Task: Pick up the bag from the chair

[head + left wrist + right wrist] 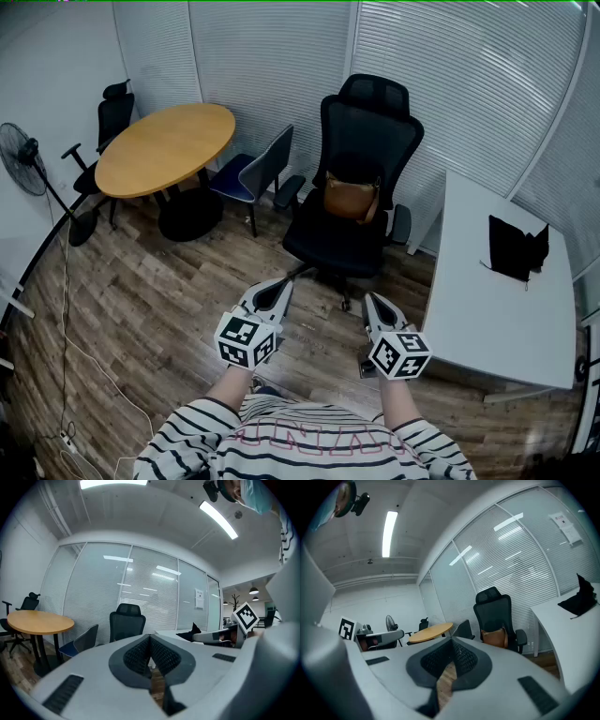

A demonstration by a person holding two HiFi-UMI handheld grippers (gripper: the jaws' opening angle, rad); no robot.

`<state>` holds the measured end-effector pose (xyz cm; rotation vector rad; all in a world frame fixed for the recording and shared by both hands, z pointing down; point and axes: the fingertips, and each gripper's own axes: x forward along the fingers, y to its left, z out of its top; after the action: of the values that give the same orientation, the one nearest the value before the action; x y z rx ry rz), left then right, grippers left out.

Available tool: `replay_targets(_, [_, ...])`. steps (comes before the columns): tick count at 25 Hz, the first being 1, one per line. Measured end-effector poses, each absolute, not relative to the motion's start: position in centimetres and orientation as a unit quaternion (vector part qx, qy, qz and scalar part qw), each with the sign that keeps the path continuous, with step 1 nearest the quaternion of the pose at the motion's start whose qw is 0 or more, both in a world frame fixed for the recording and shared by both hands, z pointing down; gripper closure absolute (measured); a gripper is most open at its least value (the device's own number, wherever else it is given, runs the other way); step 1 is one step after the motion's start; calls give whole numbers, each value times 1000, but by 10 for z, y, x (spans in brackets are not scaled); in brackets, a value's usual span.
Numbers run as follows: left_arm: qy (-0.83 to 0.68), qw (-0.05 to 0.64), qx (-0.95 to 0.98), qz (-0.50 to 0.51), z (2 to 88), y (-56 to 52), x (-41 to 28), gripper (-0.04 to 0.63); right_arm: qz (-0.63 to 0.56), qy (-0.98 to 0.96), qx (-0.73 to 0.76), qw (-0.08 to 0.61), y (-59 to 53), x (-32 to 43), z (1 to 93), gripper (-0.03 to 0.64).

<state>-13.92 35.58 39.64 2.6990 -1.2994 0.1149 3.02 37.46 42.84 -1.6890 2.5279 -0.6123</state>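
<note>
- Two grippers: left gripper [281, 286], right gripper [370, 302].
- Three chairs [361, 169] ahead of them.
- Two tables [164, 145], one each side.
- One bag [352, 199].
- One fan [23, 159], far left.
- One black object [516, 248].

— Ahead of the fingers [274, 296]?
— Bag [352, 198] on chair [367, 131], straight ahead, well apart.
— To the left?
— Table [167, 148], beyond and leftward; fan [21, 157] farther left still.
— To the right?
— Desk [487, 309], near, beside the chair.

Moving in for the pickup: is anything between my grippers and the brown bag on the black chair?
Nothing visible does. Only bare wood floor lies between the left gripper, the right gripper and the black chair. The brown bag sits on its seat, open from the front. Both grippers are shut and empty.
</note>
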Motion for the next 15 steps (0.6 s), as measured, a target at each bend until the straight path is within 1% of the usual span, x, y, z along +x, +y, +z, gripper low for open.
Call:
replay_targets(4, [-440,79,894,37,403,356,-139,571,-201,818,-538,23,371,33,432,589])
replay_targets(9, [-429,81,900,18,407,348,-135,568,-214,817,-531,70,361,34,430,586])
replay_targets(11, [-424,85,901,13,410,337,-135,565,-212,810,-541,72,350,37,432,582])
replay_targets(12, [-422,90,902,11,413,331,-135,563,-213,806,-547,69,343,38,435,556])
replay_targets(13, [-420,96,902,11,417,324,-135,555,-216,802,-552,66,336,39,438,467])
replay_targets(14, [-417,102,903,11,420,316,-136,521,-220,799,-557,62,330,39,441,391])
replay_targets(15, [-412,109,905,12,423,308,-136,452,-222,796,-561,59,323,39,443,387])
